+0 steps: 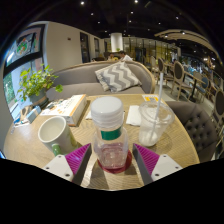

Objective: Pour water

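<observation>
Clear plastic, white cap: a water bottle (109,133) stood upright between the two fingers of the gripper (112,160), its base low between the magenta pads (76,158). Both pads lay close against the bottle's sides, and the fingers seemed to press on it, held at a narrow spread. A reddish label or tint showed near the bottle's base.

The bottle sat at the near edge of a round wooden tabletop (95,130). Just beside it, toward the right edge, stood a clear glass cup (154,122) with a straw leaning out of it. Toward the left edge stood a pale green mug (51,133), apart from the bottle. Farther back on the tabletop lay a flat light-coloured box or book (66,108), and behind the bottle a folded white paper (135,114).

Beyond the table a grey sofa (95,78) carried a patterned cushion (117,76). A leafy green plant (38,82) stood by the window at left.
</observation>
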`<state>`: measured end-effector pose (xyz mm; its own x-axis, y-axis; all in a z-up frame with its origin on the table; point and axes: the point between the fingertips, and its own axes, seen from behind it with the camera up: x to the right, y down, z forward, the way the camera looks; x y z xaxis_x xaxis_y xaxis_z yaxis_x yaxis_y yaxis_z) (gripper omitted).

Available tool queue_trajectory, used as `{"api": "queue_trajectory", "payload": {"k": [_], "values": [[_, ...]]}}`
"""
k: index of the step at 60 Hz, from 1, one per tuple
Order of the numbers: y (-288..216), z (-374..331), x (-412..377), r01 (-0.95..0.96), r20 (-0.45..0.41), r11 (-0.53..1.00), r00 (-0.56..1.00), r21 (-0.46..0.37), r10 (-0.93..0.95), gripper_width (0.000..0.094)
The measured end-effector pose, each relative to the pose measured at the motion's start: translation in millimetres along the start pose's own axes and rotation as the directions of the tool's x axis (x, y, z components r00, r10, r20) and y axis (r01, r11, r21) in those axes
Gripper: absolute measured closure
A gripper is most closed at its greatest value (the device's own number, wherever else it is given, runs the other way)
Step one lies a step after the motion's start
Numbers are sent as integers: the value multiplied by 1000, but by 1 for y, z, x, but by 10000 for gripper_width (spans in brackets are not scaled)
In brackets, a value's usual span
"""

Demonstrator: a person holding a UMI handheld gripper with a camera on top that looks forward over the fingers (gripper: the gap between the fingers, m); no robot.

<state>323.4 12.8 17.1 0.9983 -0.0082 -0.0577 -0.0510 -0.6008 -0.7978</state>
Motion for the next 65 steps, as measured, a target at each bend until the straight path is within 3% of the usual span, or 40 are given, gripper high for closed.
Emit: {"api": "queue_trajectory", "payload": {"k": [21,35,65], "values": [[9,-158,-28,19,-76,996,997,-90,-26,81],[13,-270,-68,46,-107,996,993,-78,-54,82],[18,-330,-99,115,-137,992,983,-47,-120,82]]}}
